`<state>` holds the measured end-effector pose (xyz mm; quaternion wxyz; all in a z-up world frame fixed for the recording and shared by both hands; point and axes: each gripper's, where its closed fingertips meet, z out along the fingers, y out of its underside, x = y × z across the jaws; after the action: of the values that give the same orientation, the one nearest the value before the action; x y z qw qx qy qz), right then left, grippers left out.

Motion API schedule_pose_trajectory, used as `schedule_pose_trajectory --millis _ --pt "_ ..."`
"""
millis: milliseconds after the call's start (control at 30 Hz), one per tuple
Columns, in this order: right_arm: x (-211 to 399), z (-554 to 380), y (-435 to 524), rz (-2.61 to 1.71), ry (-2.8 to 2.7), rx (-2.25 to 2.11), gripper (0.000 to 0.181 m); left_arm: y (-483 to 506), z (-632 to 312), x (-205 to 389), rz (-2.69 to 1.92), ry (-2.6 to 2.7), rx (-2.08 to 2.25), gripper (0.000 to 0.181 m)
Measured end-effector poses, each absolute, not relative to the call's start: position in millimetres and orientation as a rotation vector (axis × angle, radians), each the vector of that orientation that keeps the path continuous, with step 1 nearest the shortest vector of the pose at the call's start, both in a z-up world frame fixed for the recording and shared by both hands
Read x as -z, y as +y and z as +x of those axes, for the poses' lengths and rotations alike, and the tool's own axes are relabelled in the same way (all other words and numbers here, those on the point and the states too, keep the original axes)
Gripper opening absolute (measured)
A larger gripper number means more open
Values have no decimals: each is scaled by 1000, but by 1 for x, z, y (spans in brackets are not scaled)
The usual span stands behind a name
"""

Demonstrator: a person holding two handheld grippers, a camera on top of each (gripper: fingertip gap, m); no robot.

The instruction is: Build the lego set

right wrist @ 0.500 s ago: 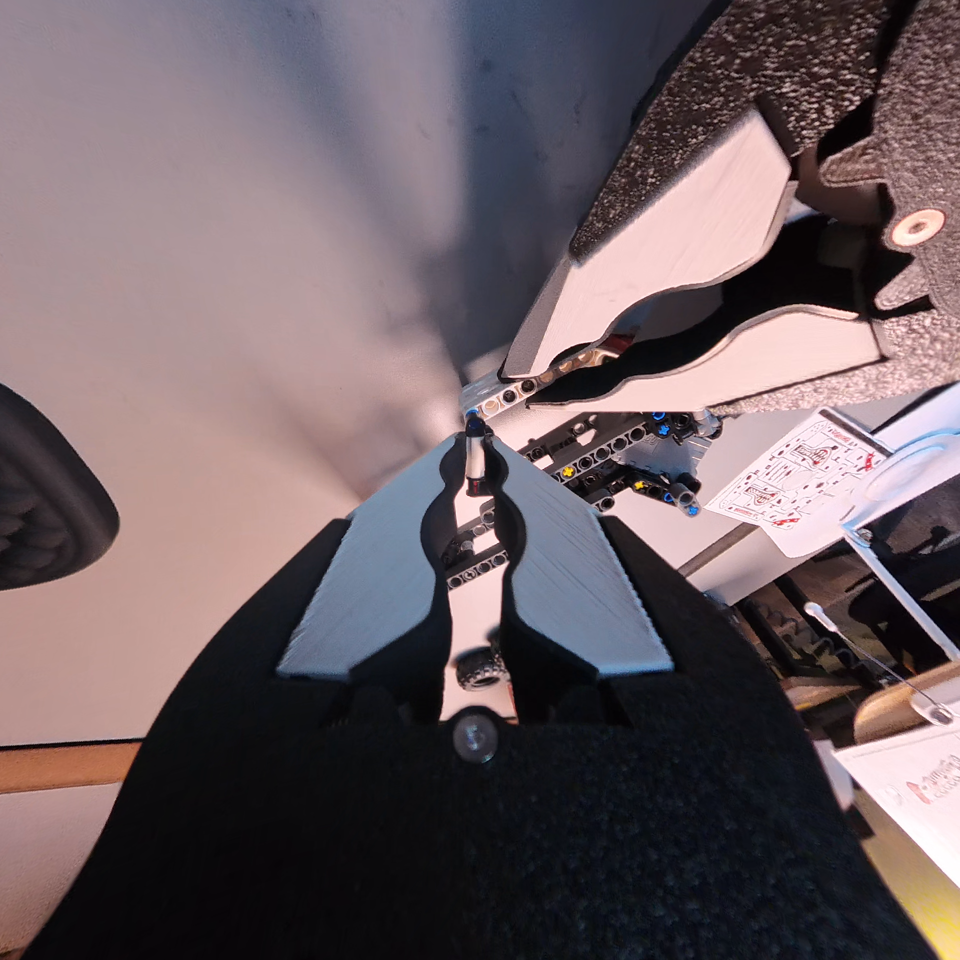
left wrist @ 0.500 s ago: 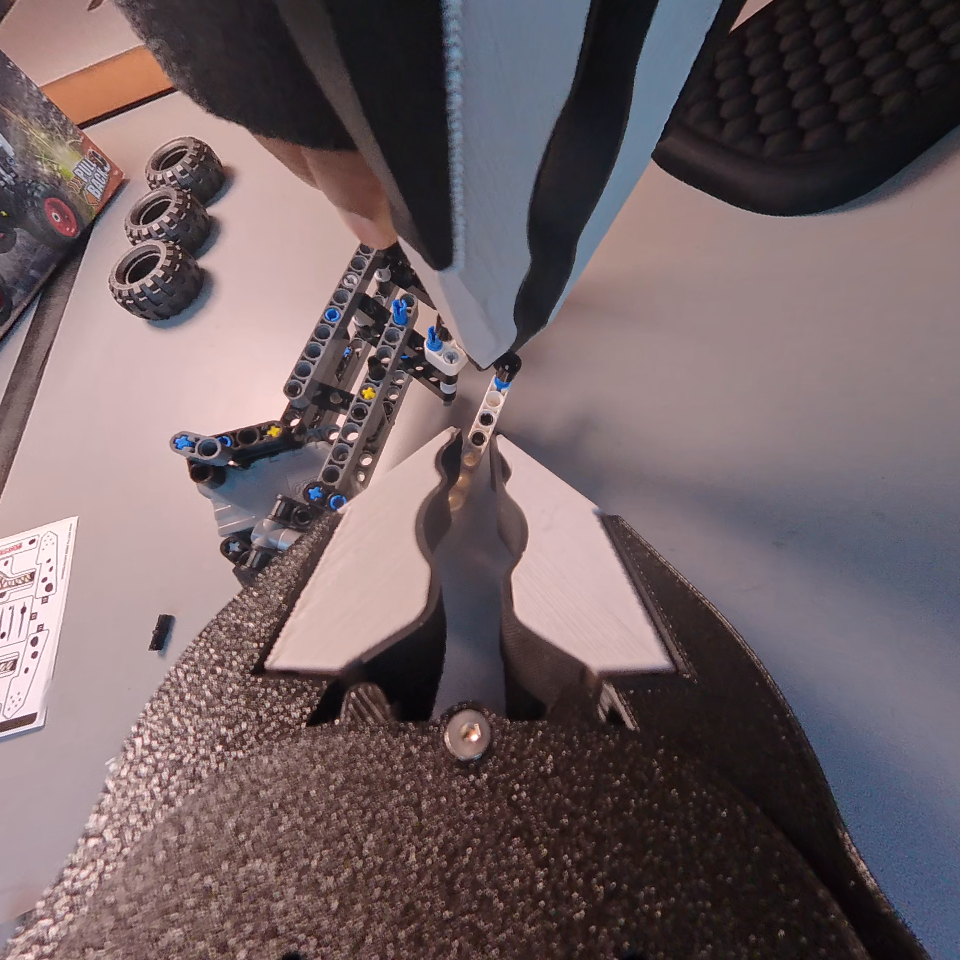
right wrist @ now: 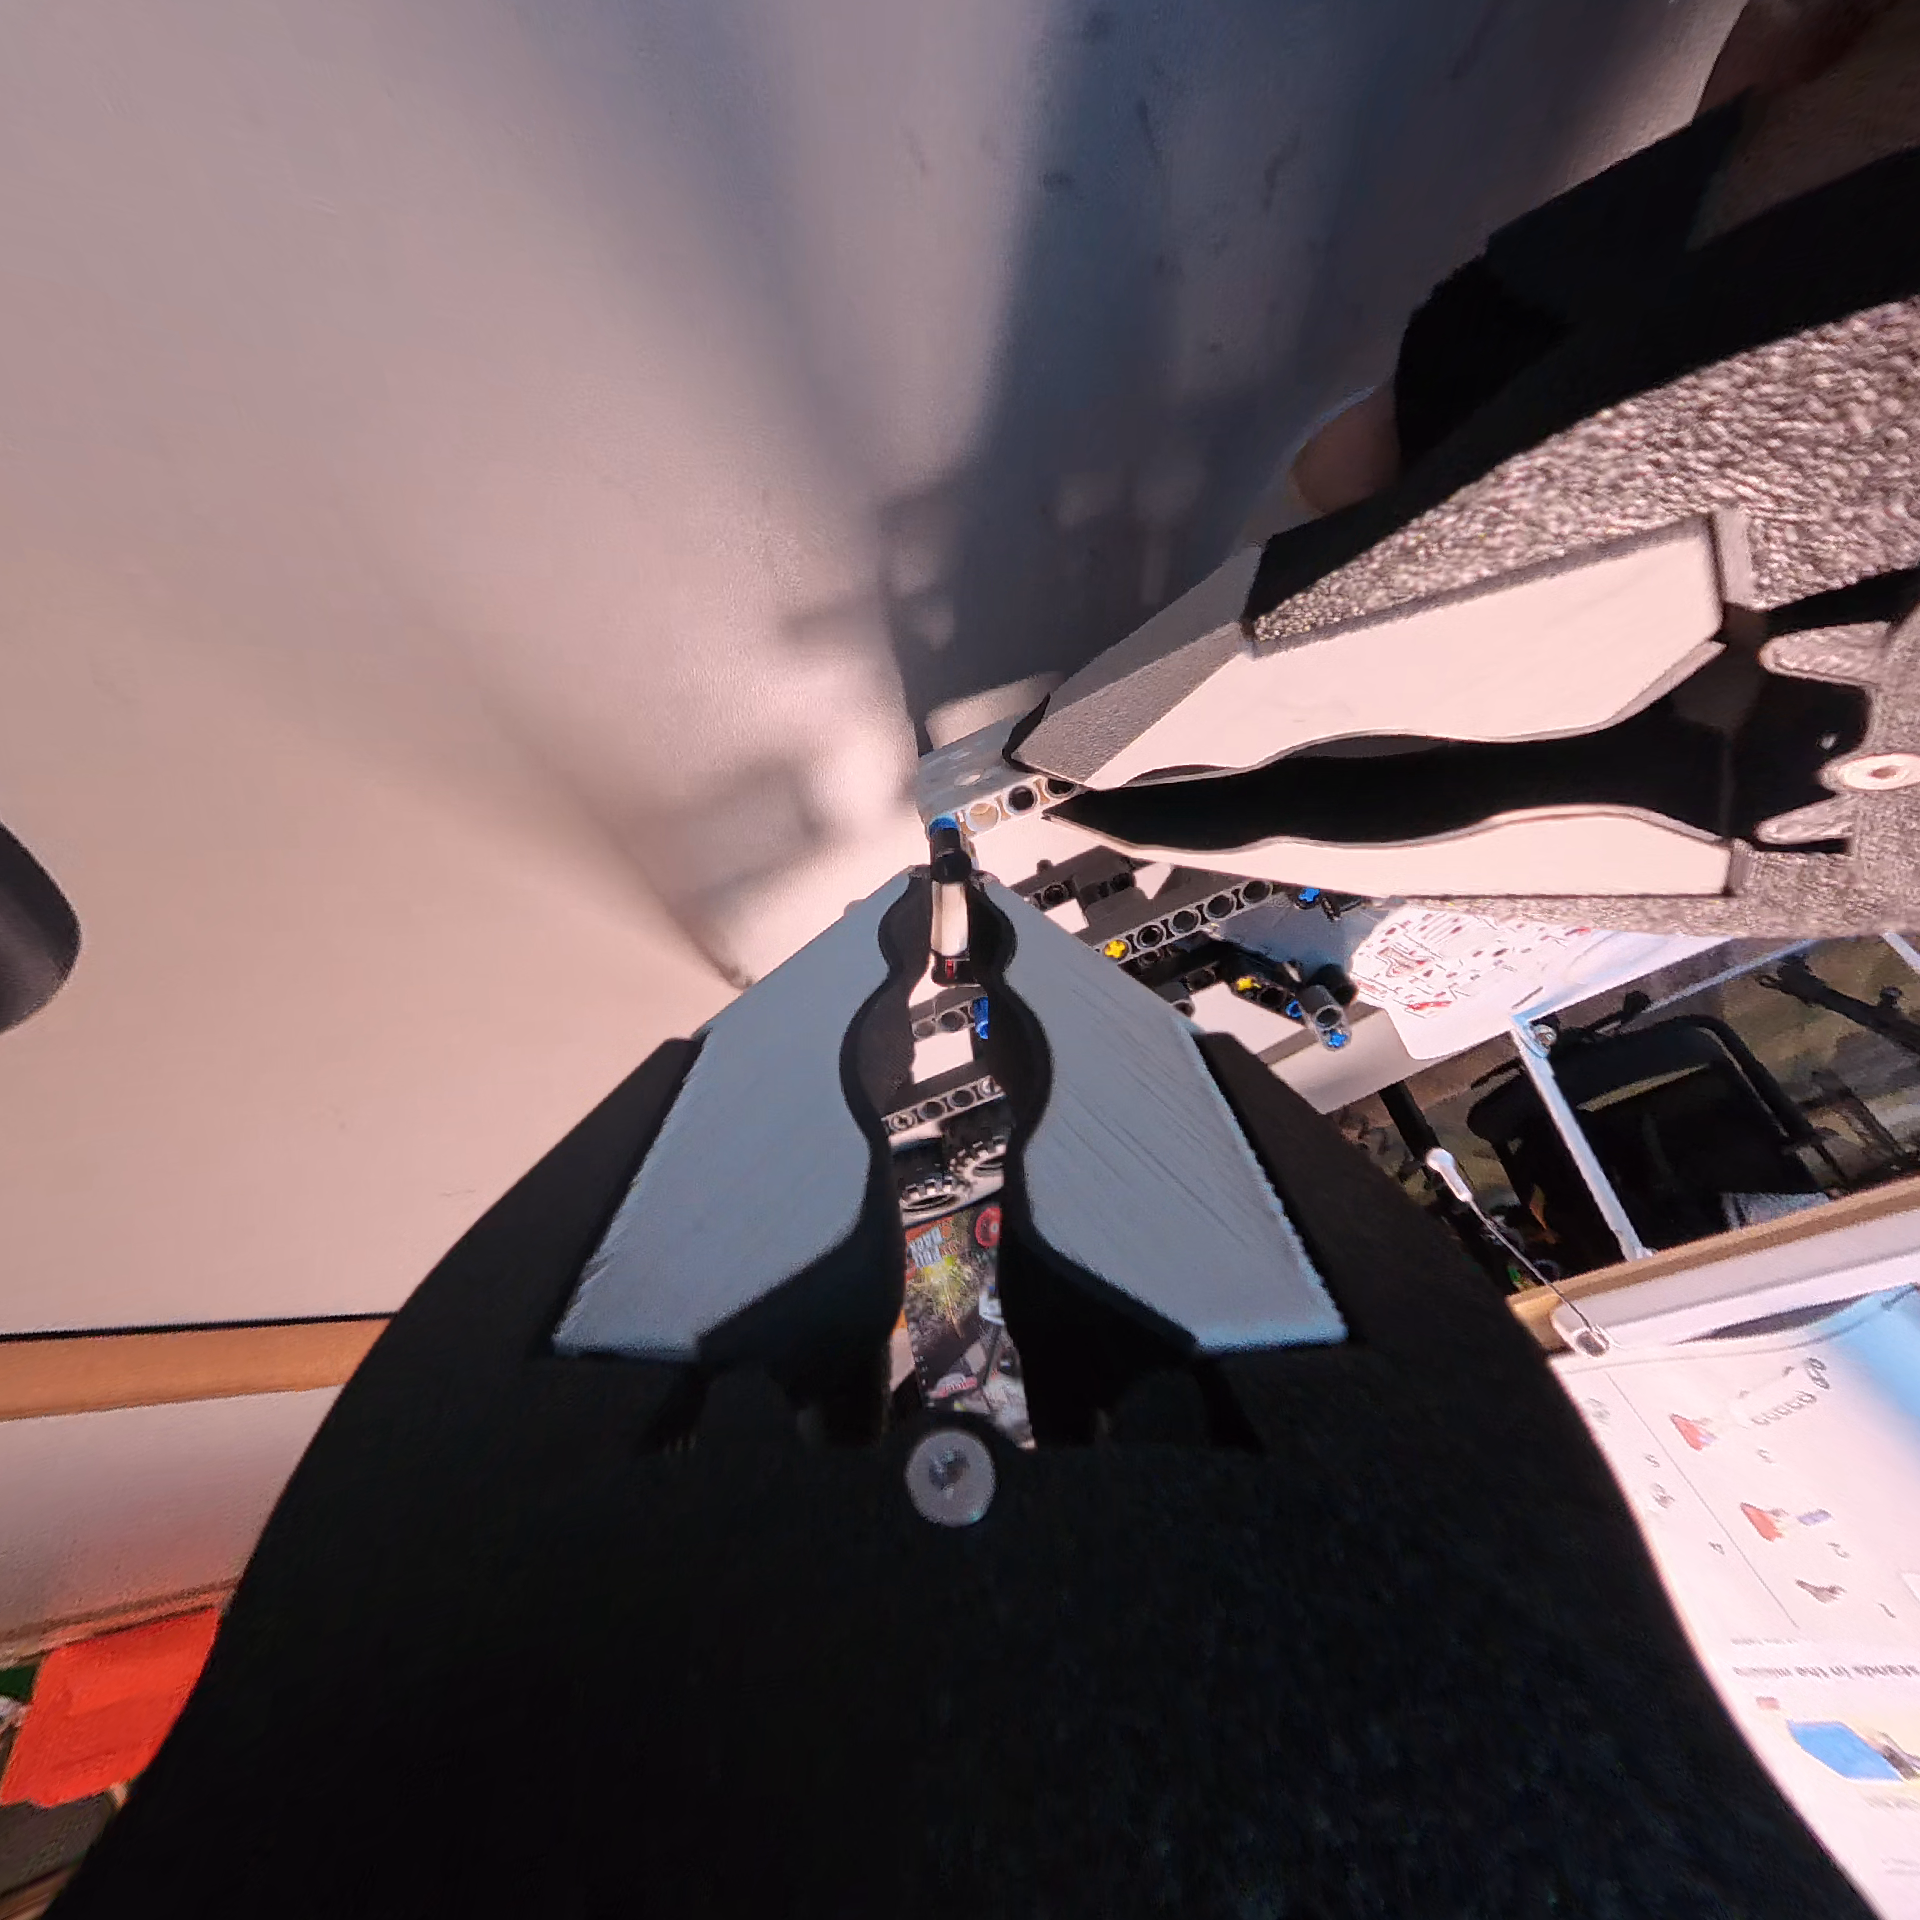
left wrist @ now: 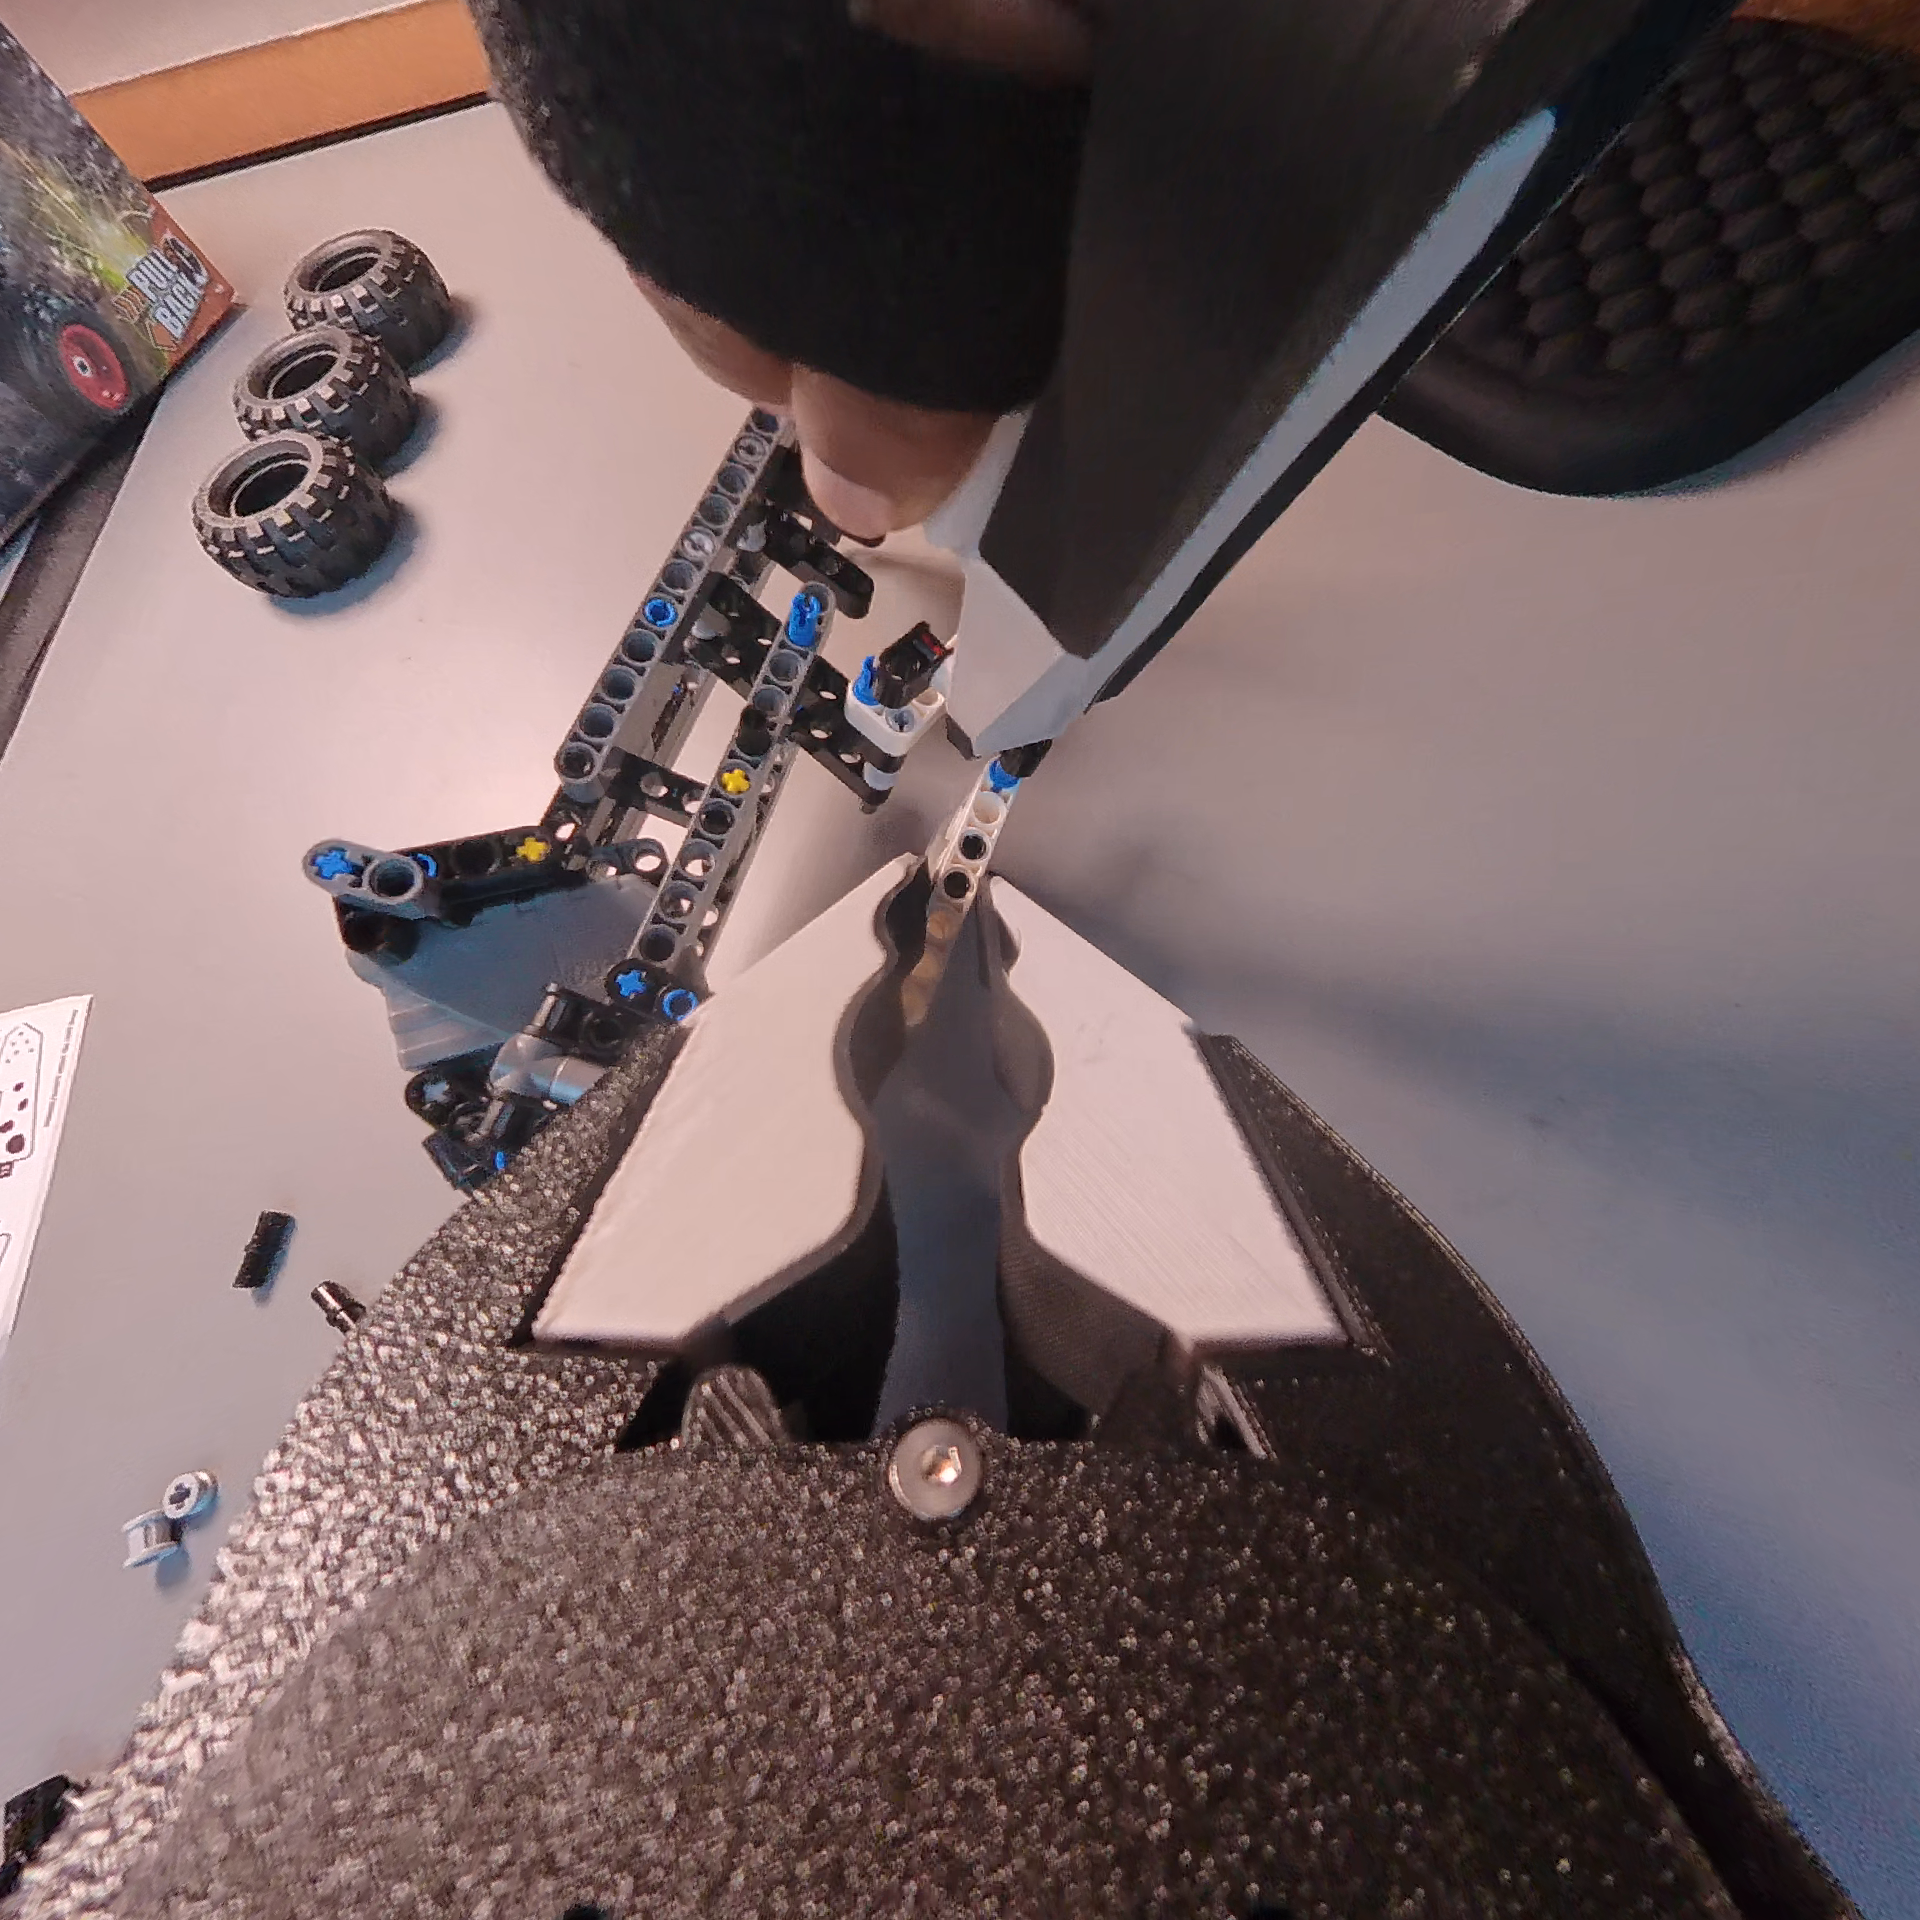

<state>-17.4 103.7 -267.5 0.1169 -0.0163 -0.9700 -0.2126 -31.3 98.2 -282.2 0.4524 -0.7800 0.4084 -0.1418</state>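
left claw (left wrist: 961, 883): clamping white beam (left wrist: 971, 831), held above bench (left wrist: 1455, 831)
right claw (right wrist: 948, 894): gripping pin piece (right wrist: 948, 920)
change: pin now meeting beam's end hole; insertion starting
chassis (left wrist: 665, 769): lying on bench

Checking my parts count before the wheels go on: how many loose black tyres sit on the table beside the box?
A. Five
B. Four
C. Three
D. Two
C: three black tyres lie in a row on the table, next to the box.
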Motion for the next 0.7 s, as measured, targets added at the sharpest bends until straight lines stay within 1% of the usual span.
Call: schedule_pose_trajectory --millis 367,500,533,700 --pt "267 -17 116 39 -2768 767 5 107 -29 278 -1964 908 392 5" --pt "281 -12 115 43 -2781 760 5 110 -25 286 -2000 918 343 5" --pt "283 -15 118 51 -2744 802 5 109 -18 281 -1971 917 379 0" --pt "281 -17 127 -74 -2723 751 5 112 -22 270 -1946 931 282 0"
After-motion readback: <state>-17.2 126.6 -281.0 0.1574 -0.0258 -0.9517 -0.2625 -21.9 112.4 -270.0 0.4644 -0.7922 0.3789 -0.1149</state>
